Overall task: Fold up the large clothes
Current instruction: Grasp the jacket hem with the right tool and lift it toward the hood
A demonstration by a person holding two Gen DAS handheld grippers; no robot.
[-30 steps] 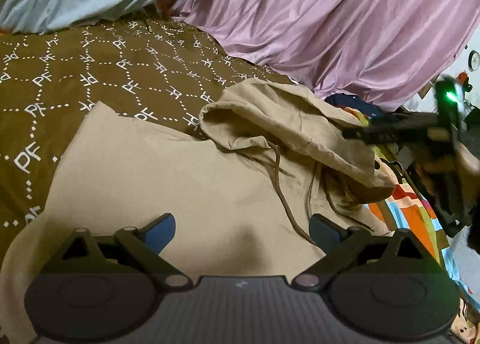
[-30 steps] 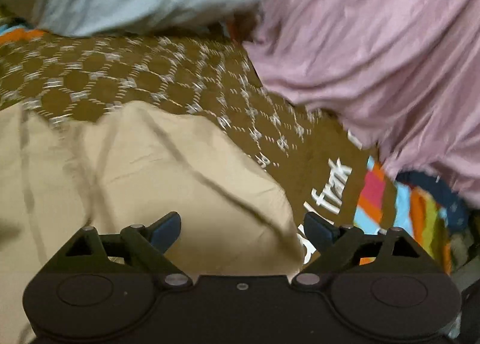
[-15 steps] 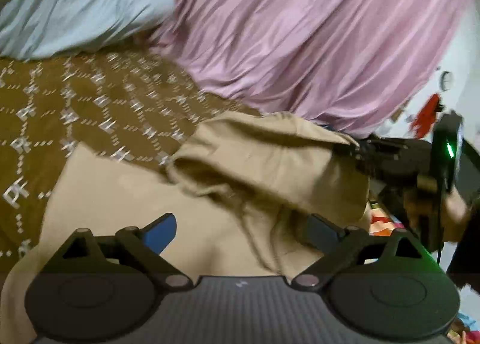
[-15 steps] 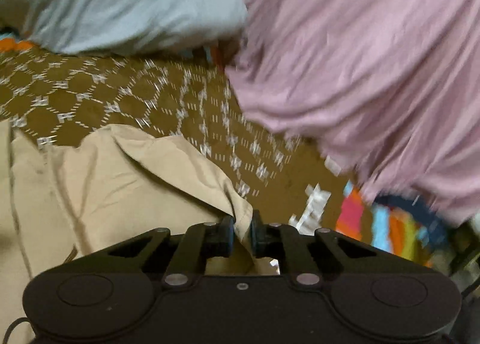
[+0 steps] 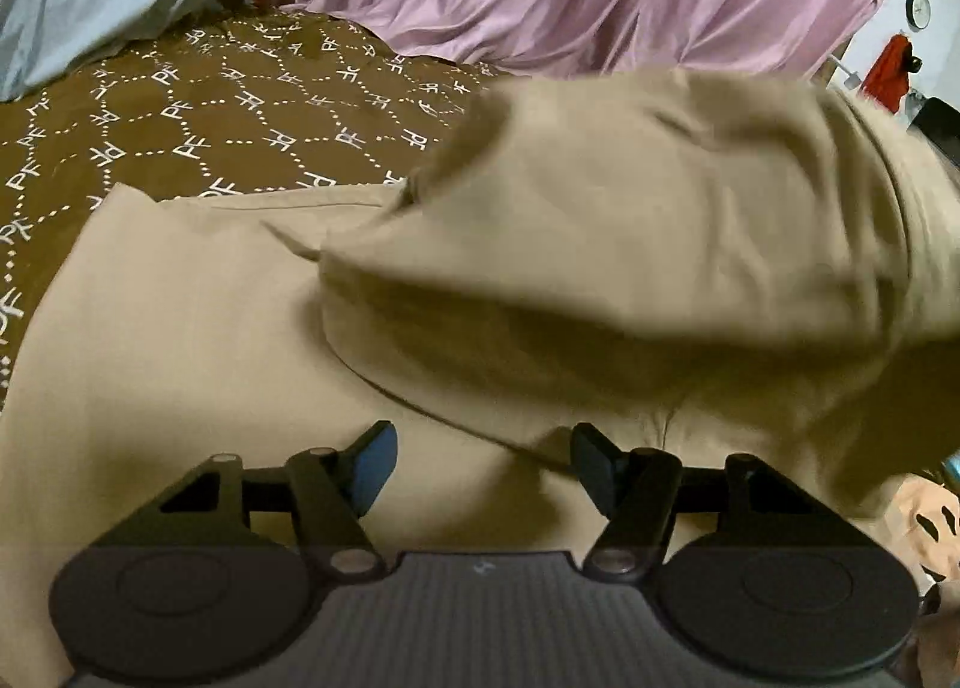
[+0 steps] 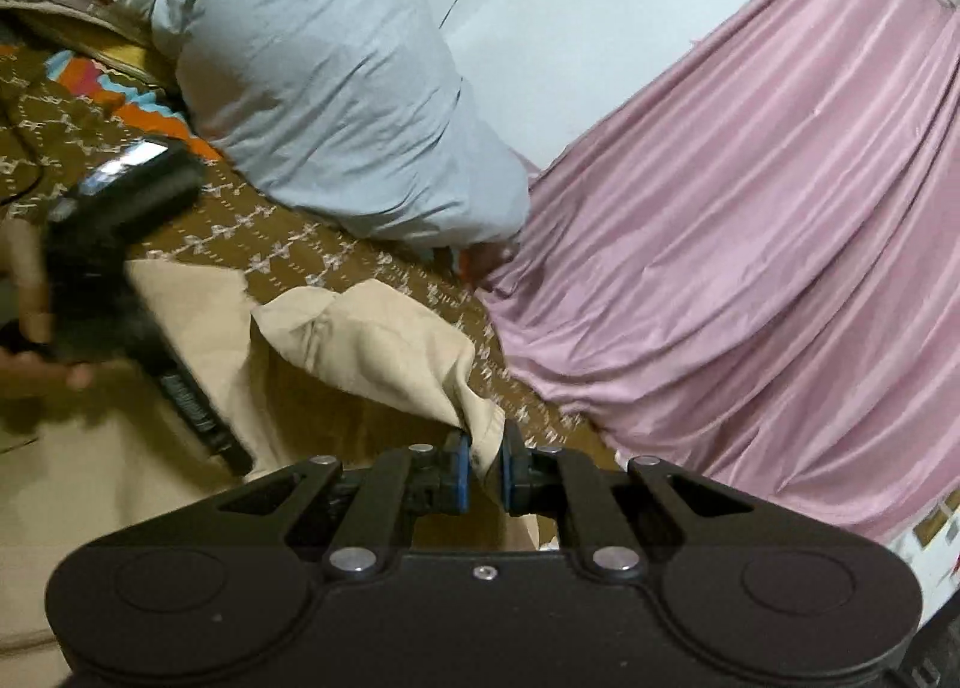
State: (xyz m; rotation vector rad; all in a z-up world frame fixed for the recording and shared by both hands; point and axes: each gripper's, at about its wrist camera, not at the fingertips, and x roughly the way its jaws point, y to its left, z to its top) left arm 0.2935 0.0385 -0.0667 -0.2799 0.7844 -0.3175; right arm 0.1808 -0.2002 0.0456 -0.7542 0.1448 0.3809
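Note:
A tan hoodie (image 5: 198, 340) lies spread on the brown patterned bedspread (image 5: 180, 130). Its hood (image 5: 630, 244) is lifted and folded over toward the body, blurred in the left wrist view. My left gripper (image 5: 480, 463) is open and empty just above the hoodie's body. My right gripper (image 6: 483, 469) is shut on the hood's edge (image 6: 480, 424) and holds it raised off the bed. The hood (image 6: 372, 340) hangs from it toward the left. The left gripper body (image 6: 114, 244) and the hand that holds it show at the left of the right wrist view.
A pink curtain (image 6: 750, 244) hangs along the bed's far side. A pale blue pillow (image 6: 336, 106) lies at the head of the bed. A colourful sheet (image 6: 132, 106) shows beside the pillow. A white wall (image 6: 588, 28) is behind.
My right gripper shut on the hood's edge and lifted it up and over toward the hoodie's body. My left gripper stayed open and moved closer to the cloth.

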